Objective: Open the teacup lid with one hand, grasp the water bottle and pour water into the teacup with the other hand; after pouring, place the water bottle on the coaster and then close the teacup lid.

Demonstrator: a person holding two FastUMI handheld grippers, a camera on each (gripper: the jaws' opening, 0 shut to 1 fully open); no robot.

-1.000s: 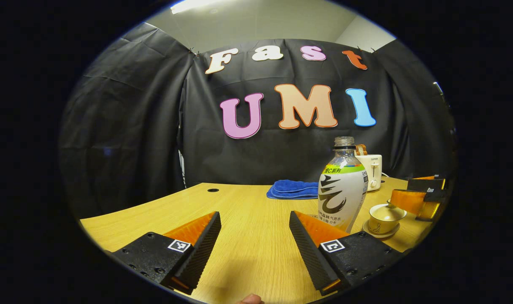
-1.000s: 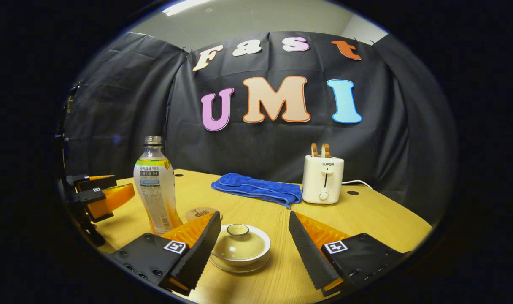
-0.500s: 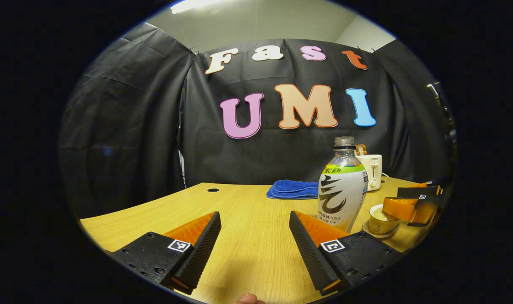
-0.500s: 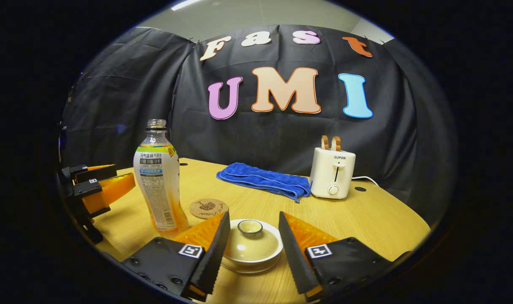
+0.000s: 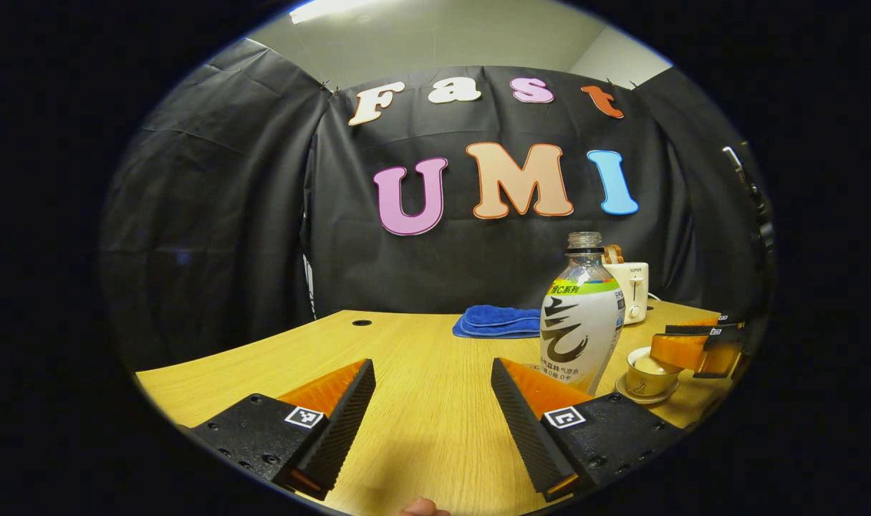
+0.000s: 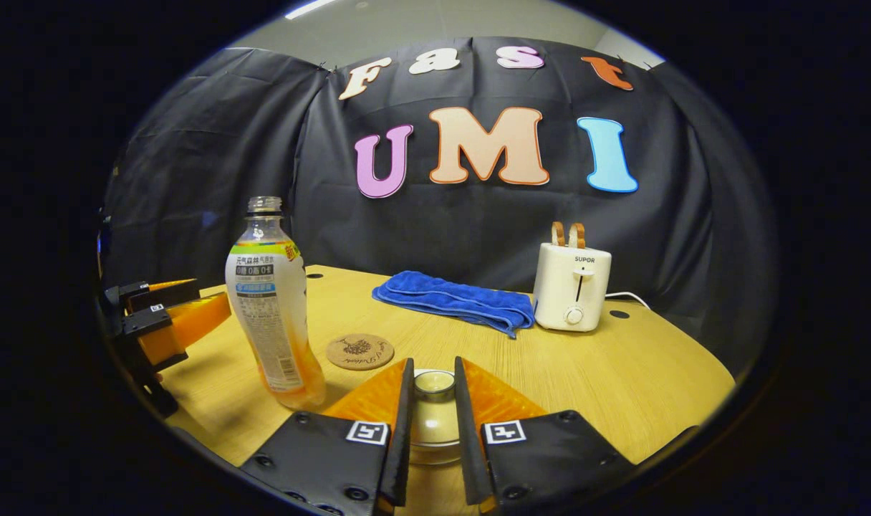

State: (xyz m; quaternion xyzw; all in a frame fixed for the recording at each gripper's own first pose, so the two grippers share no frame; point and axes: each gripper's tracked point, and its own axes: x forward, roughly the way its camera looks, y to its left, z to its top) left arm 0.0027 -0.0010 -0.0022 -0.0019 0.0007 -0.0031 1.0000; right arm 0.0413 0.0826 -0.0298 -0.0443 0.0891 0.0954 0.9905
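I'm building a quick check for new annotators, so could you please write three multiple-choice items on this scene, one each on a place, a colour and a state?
1. Where does the coaster lie?
A. under the water bottle
B. bare on the table, beside the water bottle
C. on the towel

2. What colour is the towel?
A. blue
B. red
C. white

3. How is the right gripper?
A. wide open over the toaster
B. closed around the teacup lid knob
C. holding the water bottle

Key: 1 B, the water bottle stands off it; 2 A, it shows blue; 3 B, its fingers flank the teacup lid knob.
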